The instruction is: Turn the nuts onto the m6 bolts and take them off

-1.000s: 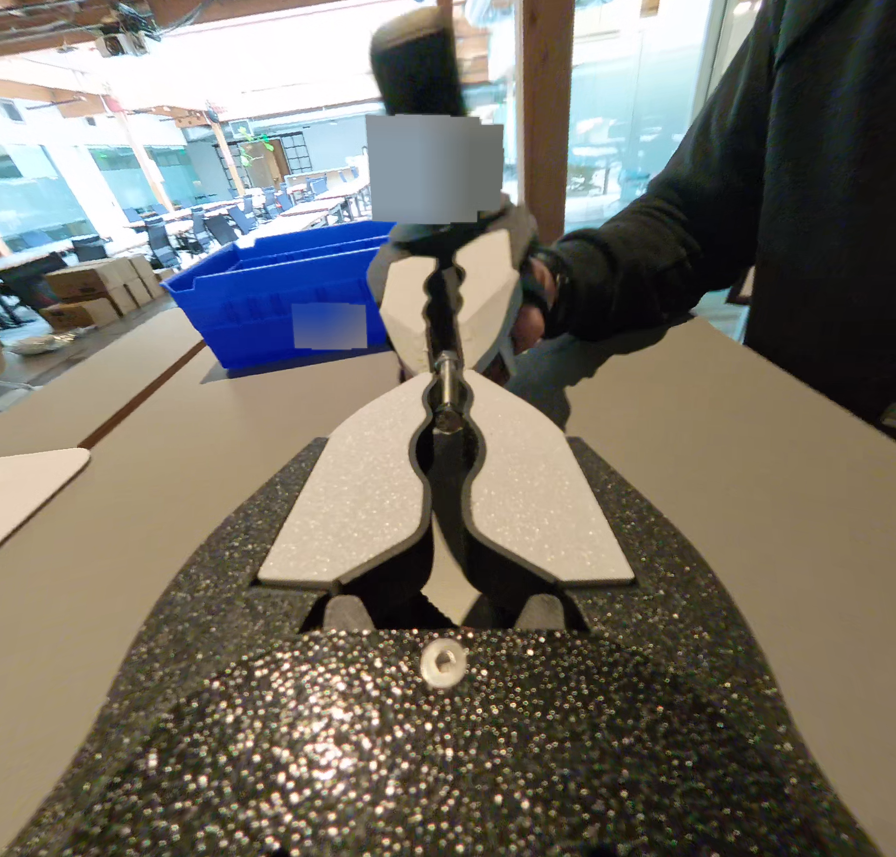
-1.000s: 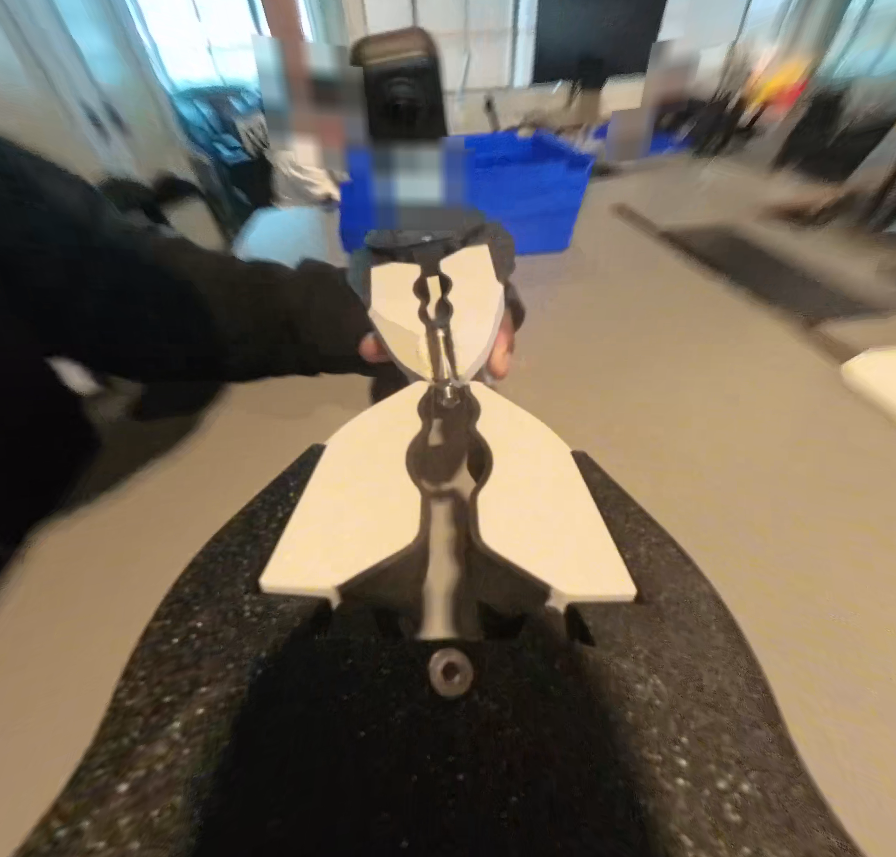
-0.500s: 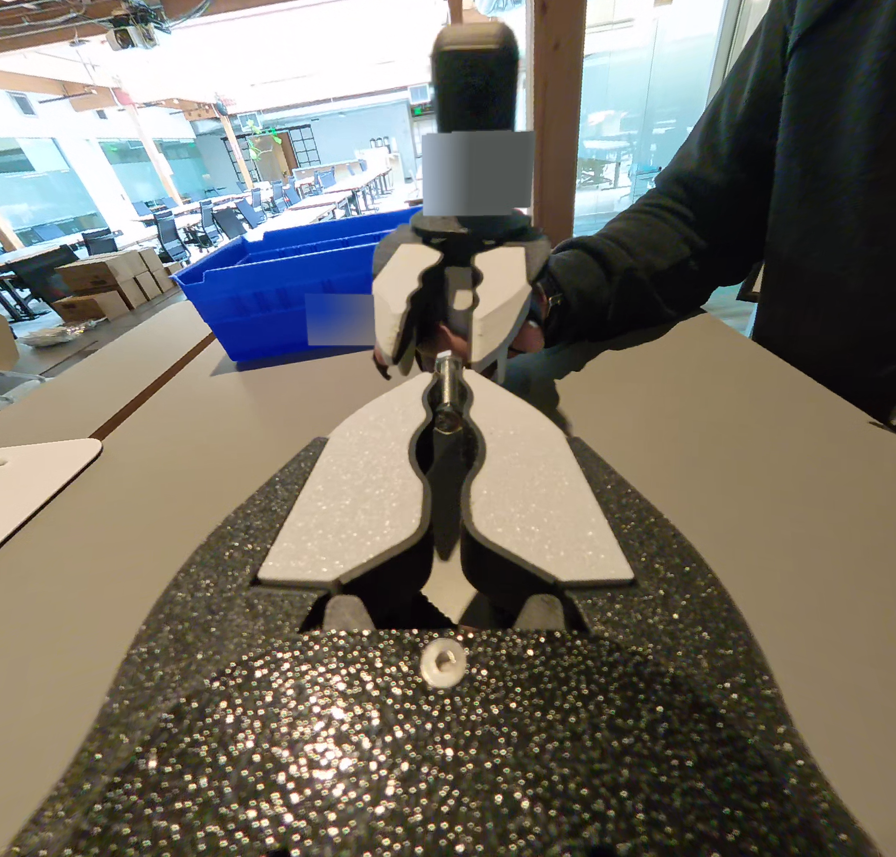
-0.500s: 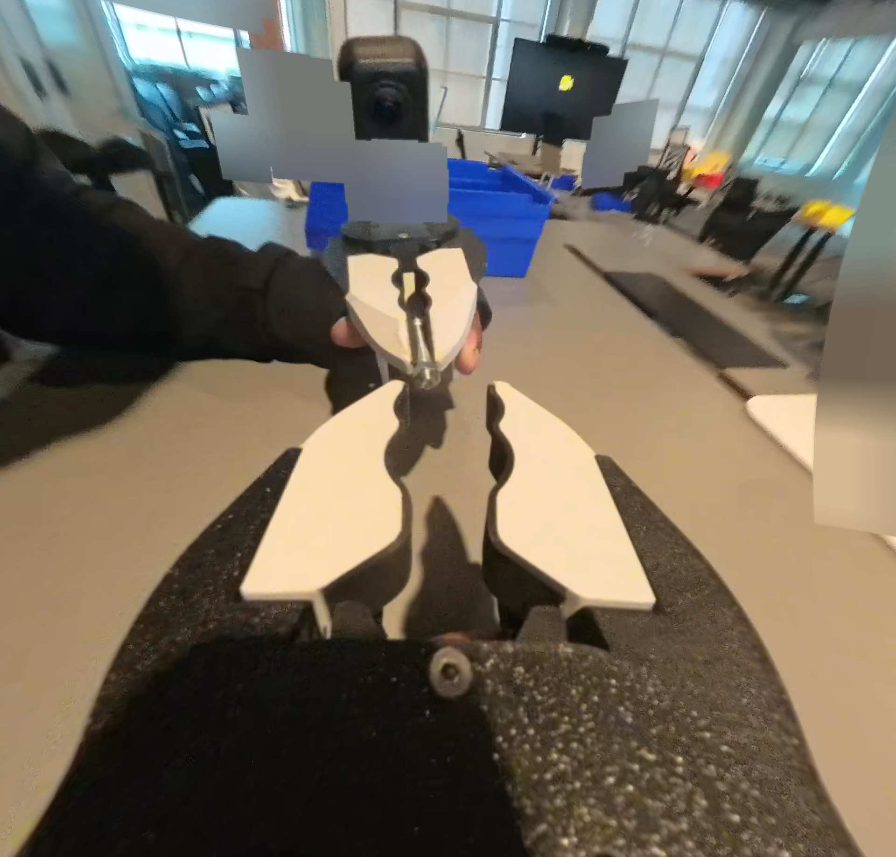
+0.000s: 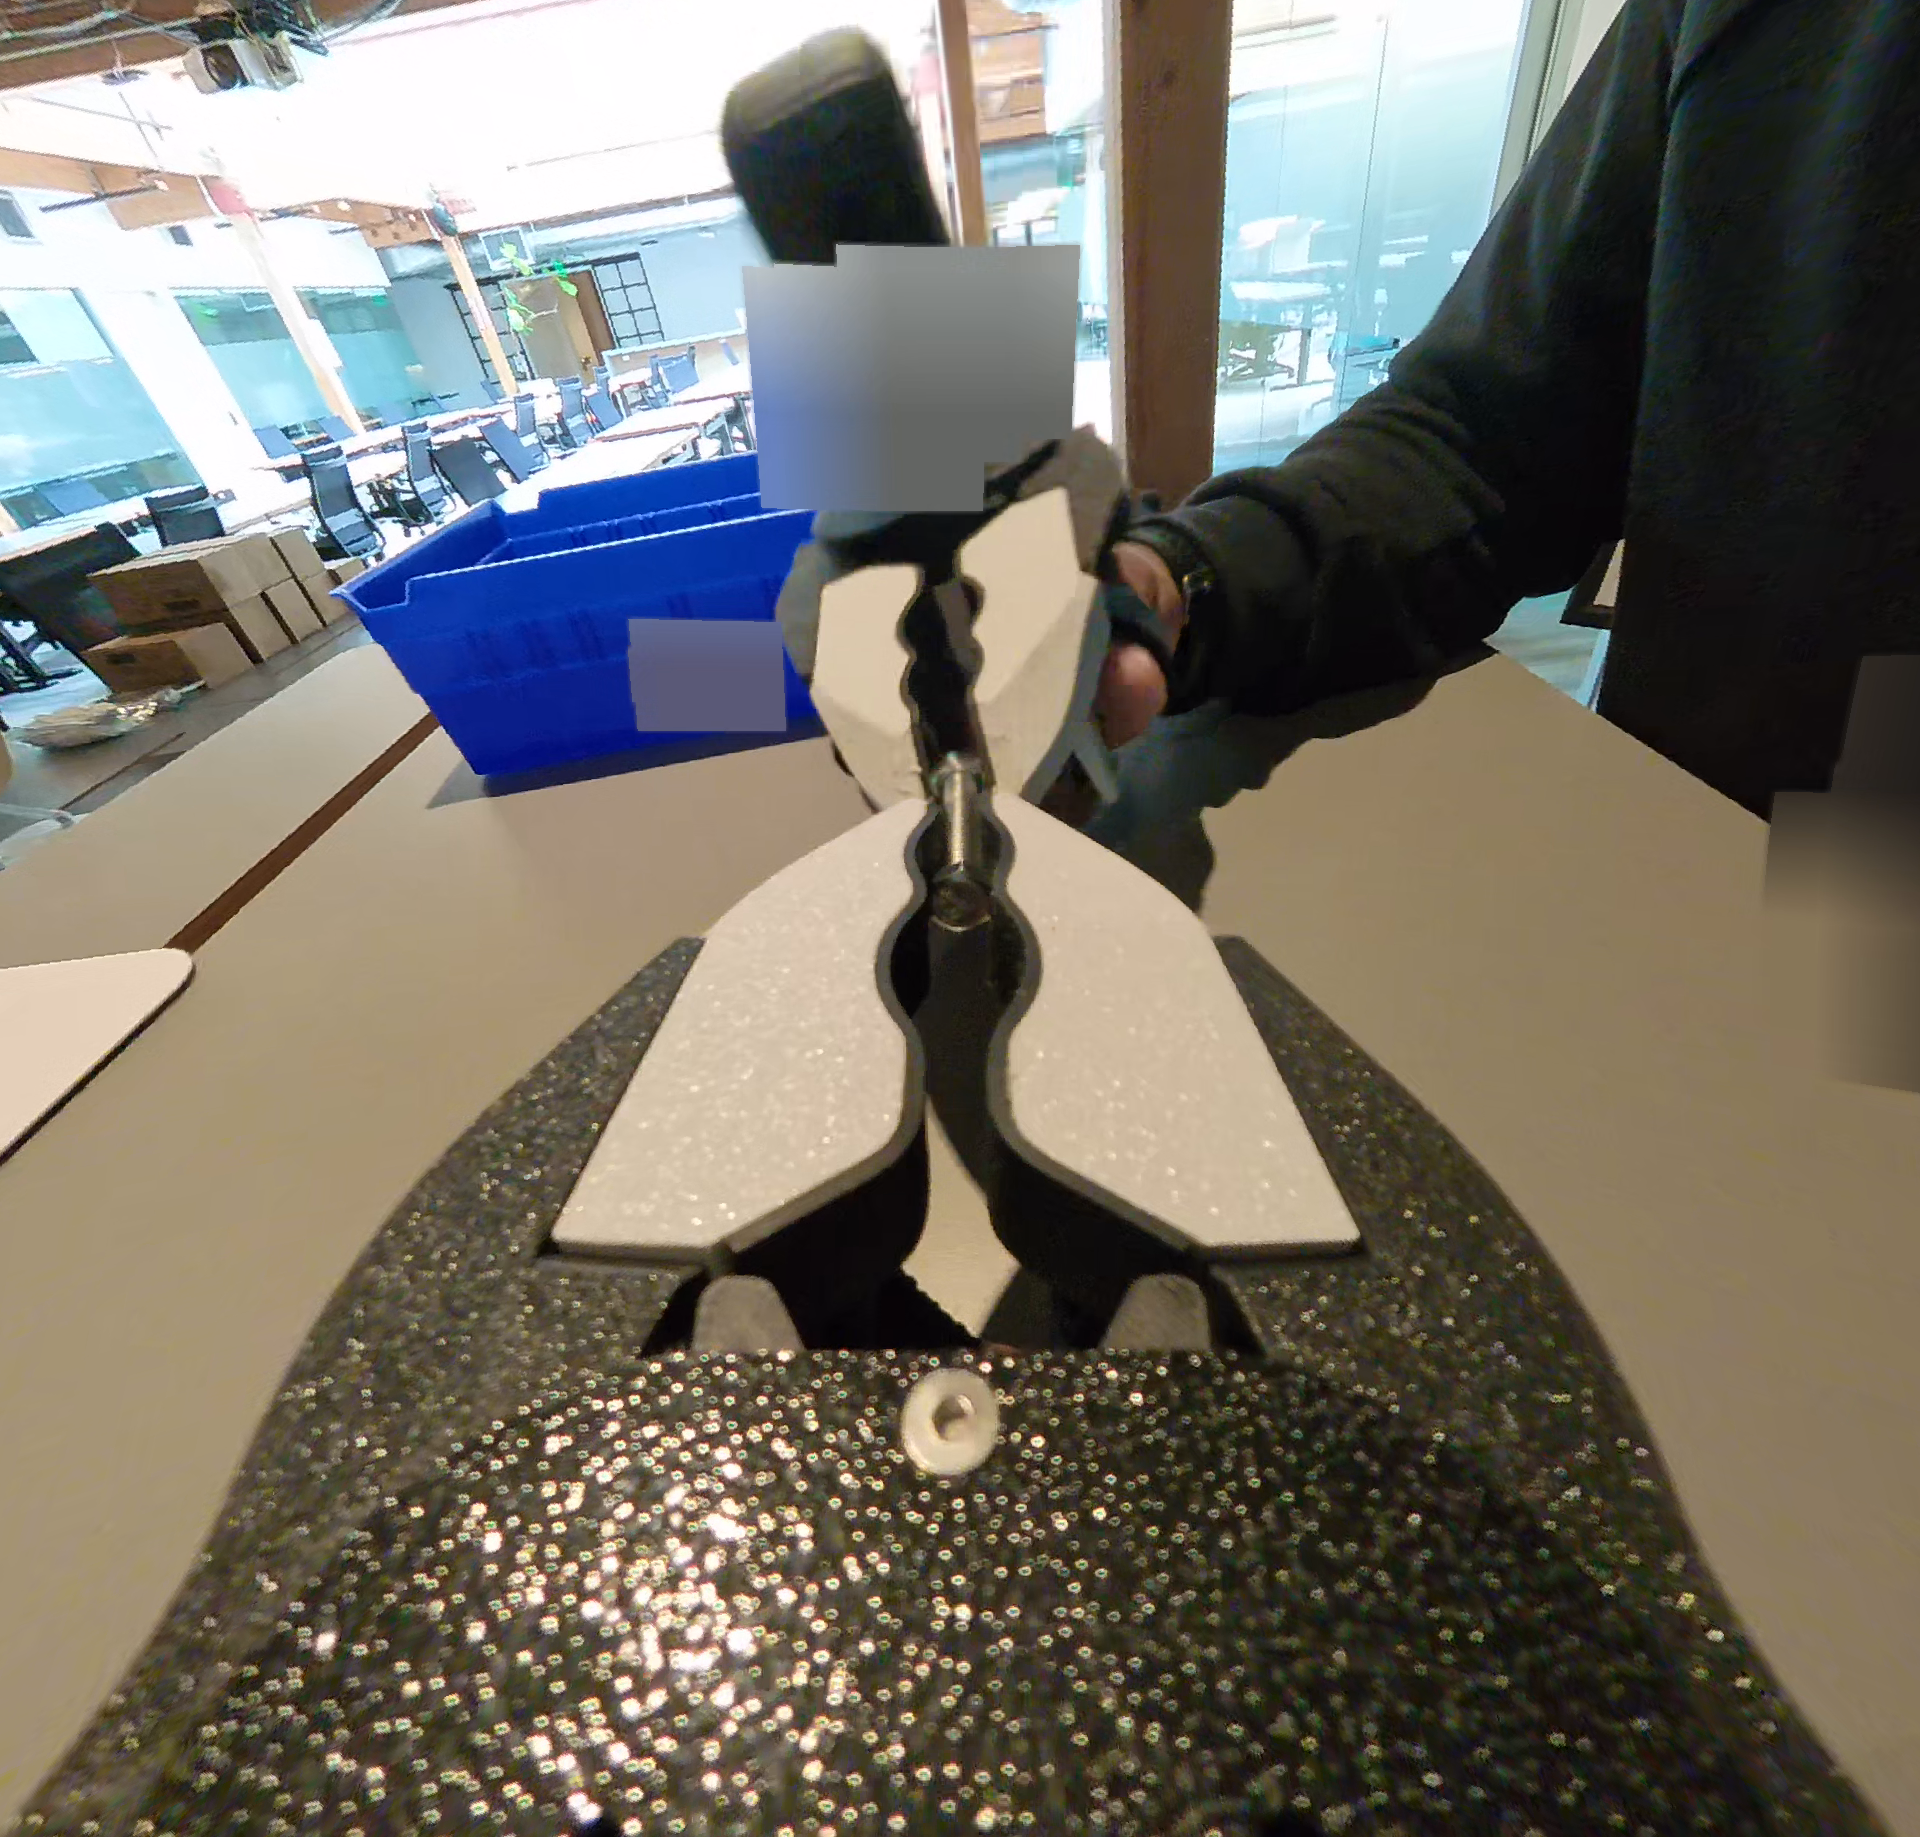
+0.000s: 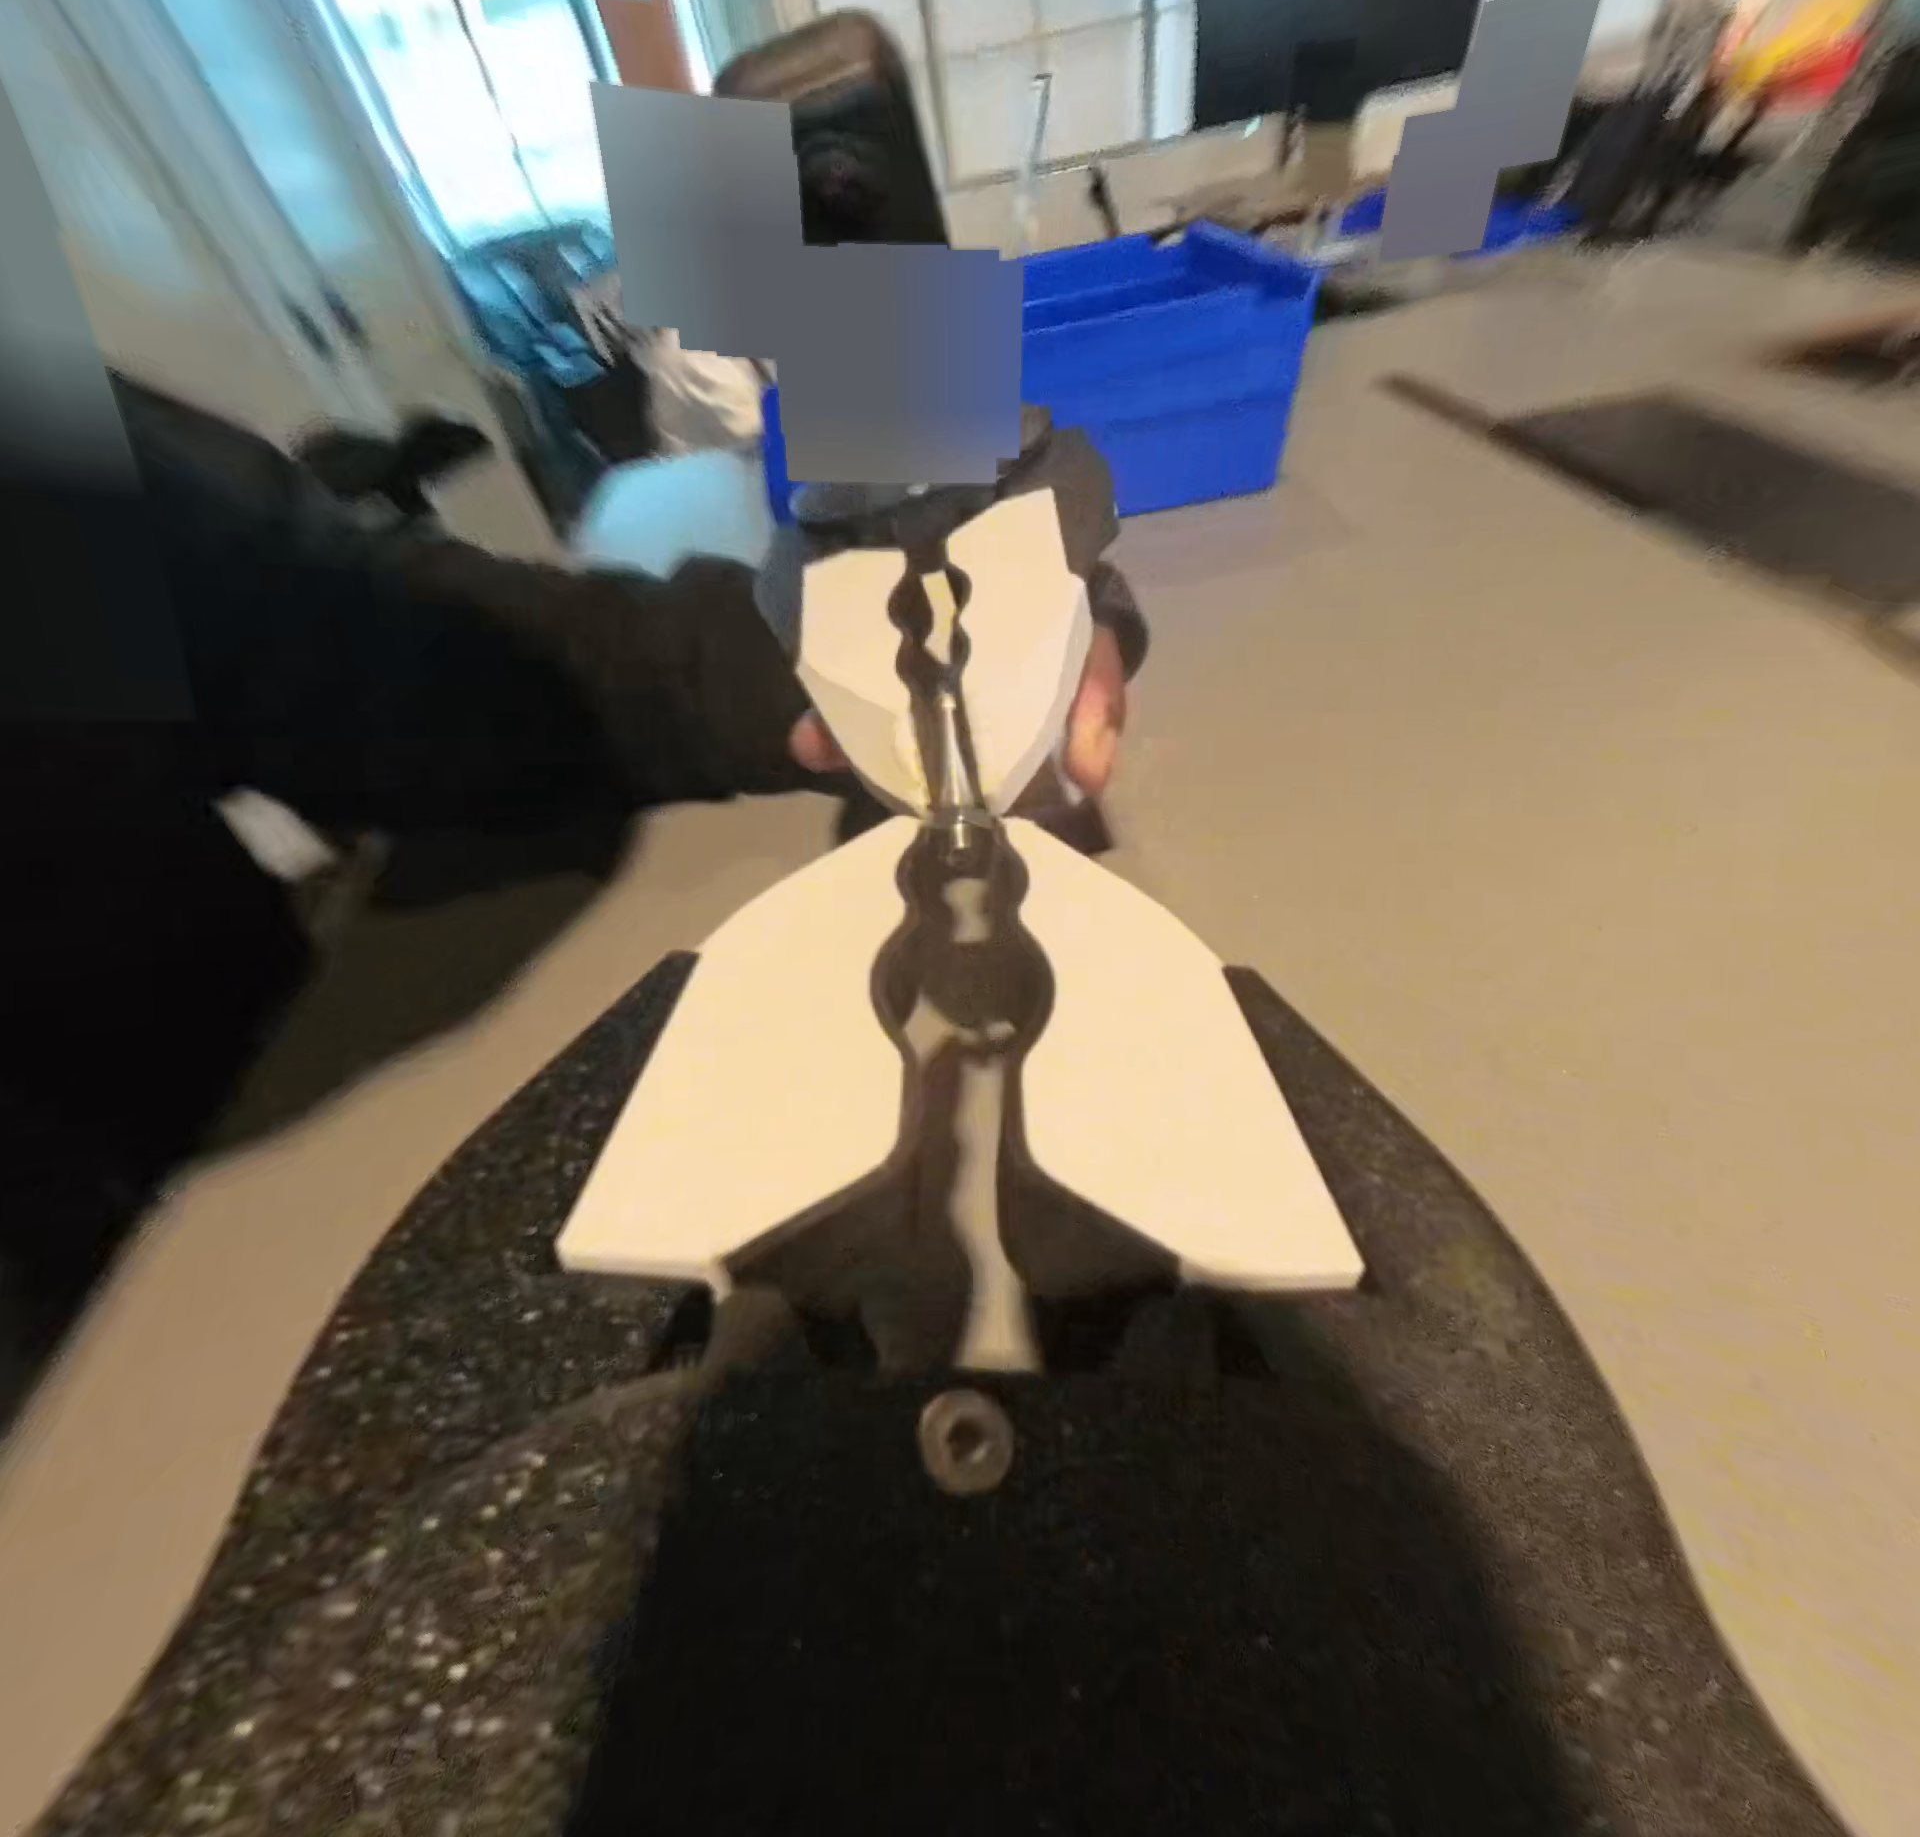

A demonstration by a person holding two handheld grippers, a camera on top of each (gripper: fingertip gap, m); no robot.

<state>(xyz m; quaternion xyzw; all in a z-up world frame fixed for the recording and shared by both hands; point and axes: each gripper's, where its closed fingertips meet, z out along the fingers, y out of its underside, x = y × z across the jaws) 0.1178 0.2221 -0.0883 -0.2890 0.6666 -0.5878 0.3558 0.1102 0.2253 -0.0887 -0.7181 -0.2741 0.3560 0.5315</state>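
From my left wrist view, my left gripper [image 5: 961,868] is clenched on the bolt [image 5: 958,842], which is held above the grey table [image 5: 1455,956]. From my right wrist view, my right gripper [image 6: 961,831] is clamped on the nut [image 6: 961,831] at the bolt's tip.

No legible text, numbers or brand marks can be made out in either view. Label area on the blue bin [image 5: 582,624] is masked by a mosaic patch. Cardboard boxes [image 5: 197,603] in the background are too small for any print to be read. A yellow mark is seen on the dark screen [image 6: 1340,11] in the right wrist view, too blurred to be resolved. Nothing stamped or printed is discernible elsewhere.
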